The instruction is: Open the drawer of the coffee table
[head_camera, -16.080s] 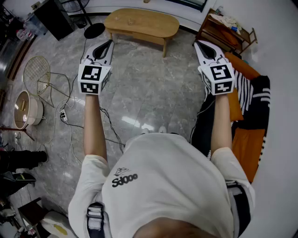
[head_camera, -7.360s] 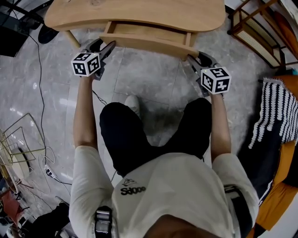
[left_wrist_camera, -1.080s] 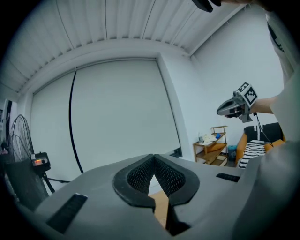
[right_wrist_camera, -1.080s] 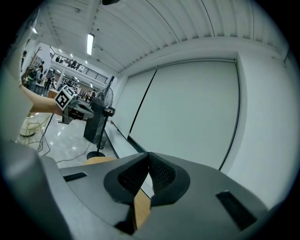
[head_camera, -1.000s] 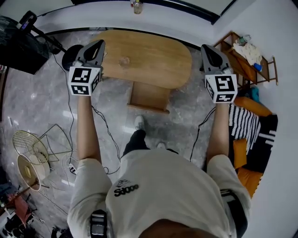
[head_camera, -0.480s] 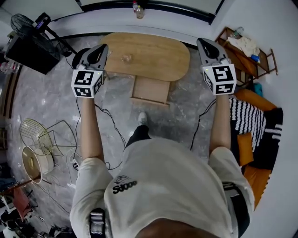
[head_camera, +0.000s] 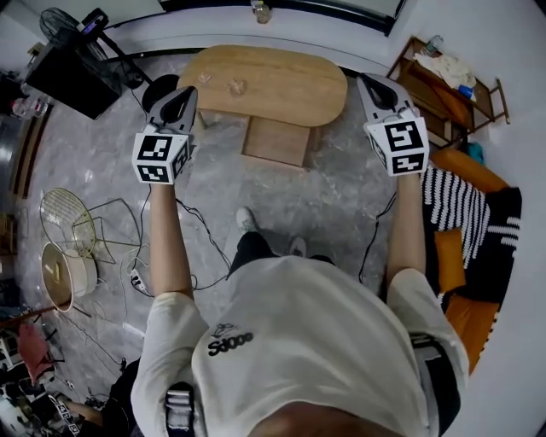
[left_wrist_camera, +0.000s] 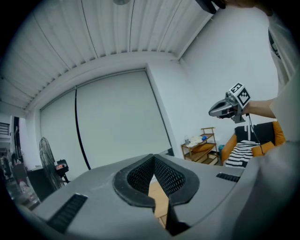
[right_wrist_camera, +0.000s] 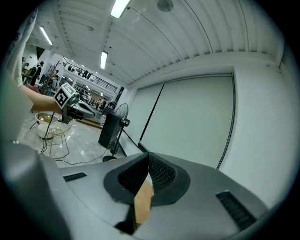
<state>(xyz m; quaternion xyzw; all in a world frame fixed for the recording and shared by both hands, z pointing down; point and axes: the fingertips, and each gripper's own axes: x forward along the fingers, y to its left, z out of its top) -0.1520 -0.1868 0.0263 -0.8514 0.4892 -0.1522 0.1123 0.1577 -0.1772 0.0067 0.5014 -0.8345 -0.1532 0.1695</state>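
The oval wooden coffee table [head_camera: 273, 81] stands on the floor ahead of me, near the far wall. Its drawer [head_camera: 277, 142] is pulled out toward me from under the tabletop. My left gripper [head_camera: 182, 92] is held up in the air left of the table, shut and holding nothing. My right gripper [head_camera: 369, 83] is raised at the table's right end, also shut and empty. Neither touches the table. In the left gripper view the jaws [left_wrist_camera: 154, 185] meet, and the right gripper [left_wrist_camera: 224, 108] shows far off. In the right gripper view the jaws [right_wrist_camera: 143, 185] meet too, with table wood showing through the slit.
A black speaker on a stand [head_camera: 72, 77] and a fan [head_camera: 58, 21] are at the left. Wire baskets [head_camera: 64, 218] and cables [head_camera: 200, 230] lie on the marble floor. A wooden shelf [head_camera: 444, 81] and an orange sofa with a striped cloth [head_camera: 469, 222] are at the right.
I have backed away from the table, which now looks smaller and farther. Both grippers stayed shut and raised, and the drawer stays pulled out.
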